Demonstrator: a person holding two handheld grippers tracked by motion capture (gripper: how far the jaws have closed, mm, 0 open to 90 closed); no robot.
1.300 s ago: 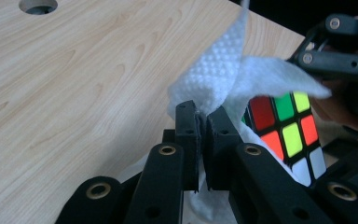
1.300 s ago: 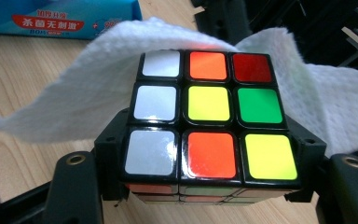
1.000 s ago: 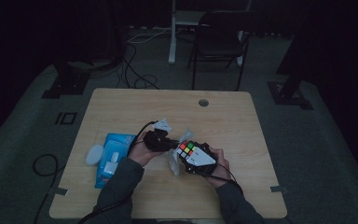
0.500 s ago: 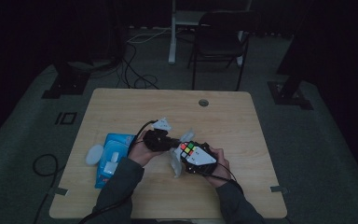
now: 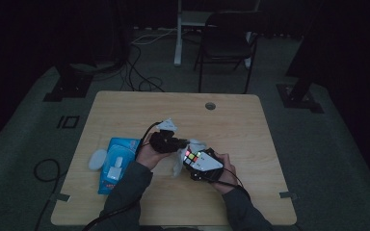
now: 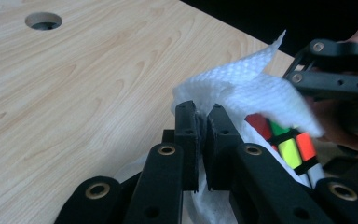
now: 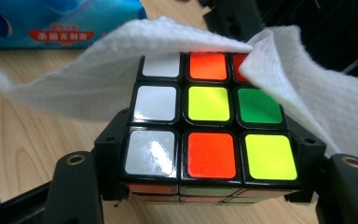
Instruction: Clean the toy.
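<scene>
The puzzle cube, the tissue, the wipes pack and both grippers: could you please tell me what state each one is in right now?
Puzzle cube: scrambled, clamped between the right gripper's jaws.
Tissue: crumpled, pinched at one end, draped over the cube's far edge.
Left gripper: shut on the tissue.
Right gripper: shut on the cube's sides.
Blue wipes pack: lying flat on the table, untouched.

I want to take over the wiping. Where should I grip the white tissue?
Probably the bunched fold beside where the left gripper pinches the white tissue, coming from the cube's far side: it stands clear there, while the loose flaps drape the stickers.
</scene>
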